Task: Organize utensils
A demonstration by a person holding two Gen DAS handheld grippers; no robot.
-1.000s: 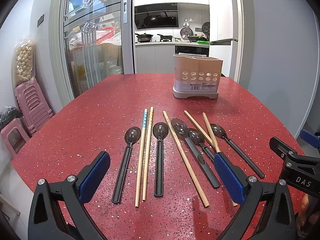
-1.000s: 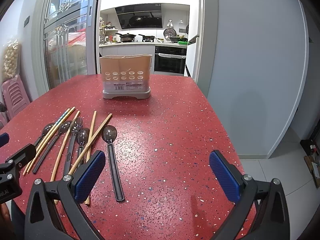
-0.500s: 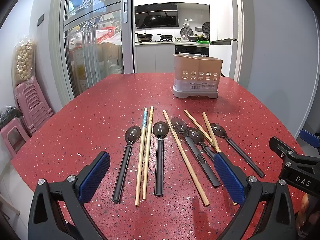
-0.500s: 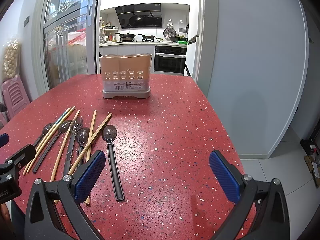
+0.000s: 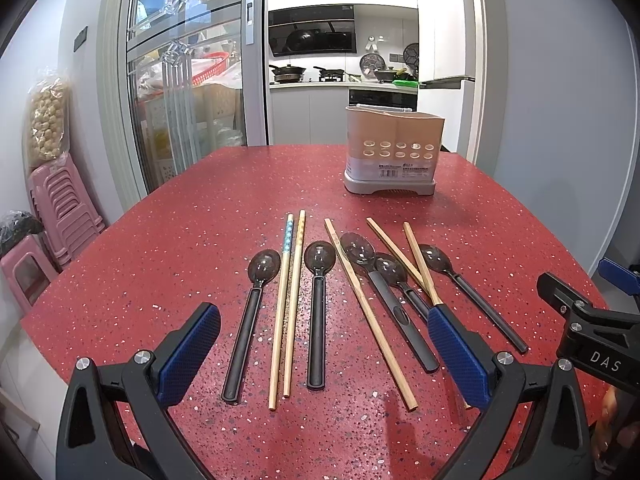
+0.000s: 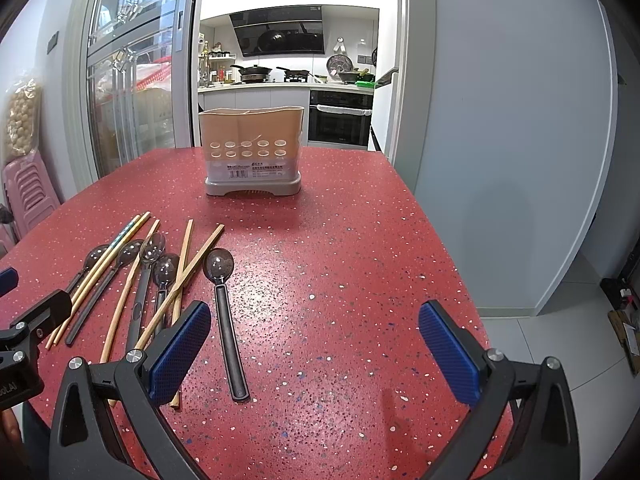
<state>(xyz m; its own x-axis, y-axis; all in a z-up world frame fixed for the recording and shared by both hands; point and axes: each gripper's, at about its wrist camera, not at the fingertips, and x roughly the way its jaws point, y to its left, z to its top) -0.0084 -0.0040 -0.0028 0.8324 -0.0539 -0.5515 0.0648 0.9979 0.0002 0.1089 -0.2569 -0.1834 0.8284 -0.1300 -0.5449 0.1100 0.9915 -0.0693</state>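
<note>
Left wrist view showed the task barely begun: five spoons (image 5: 318, 312) and the chopsticks (image 5: 286, 304) lay loose near the tabletop's (image 5: 200, 220) front edge, the utensil holder (image 5: 392, 152) toward its far edge, both the left hand-held gripper (image 5: 320, 356) and right hand-held gripper (image 6: 314, 354) wide and empty.

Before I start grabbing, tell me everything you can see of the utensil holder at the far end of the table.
The holder is a beige, plastic-looking caddy on a grey base, standing upright on the red table, apart from the spoons and chopsticks lying nearer the grippers. Its front wall has two rows of five round holes, with a barcode label below. A vertical crease suggests two compartments. At least one chopstick seems to be inside already, glimpsed at the rim and through the holes. Neither gripper touches it.
</note>
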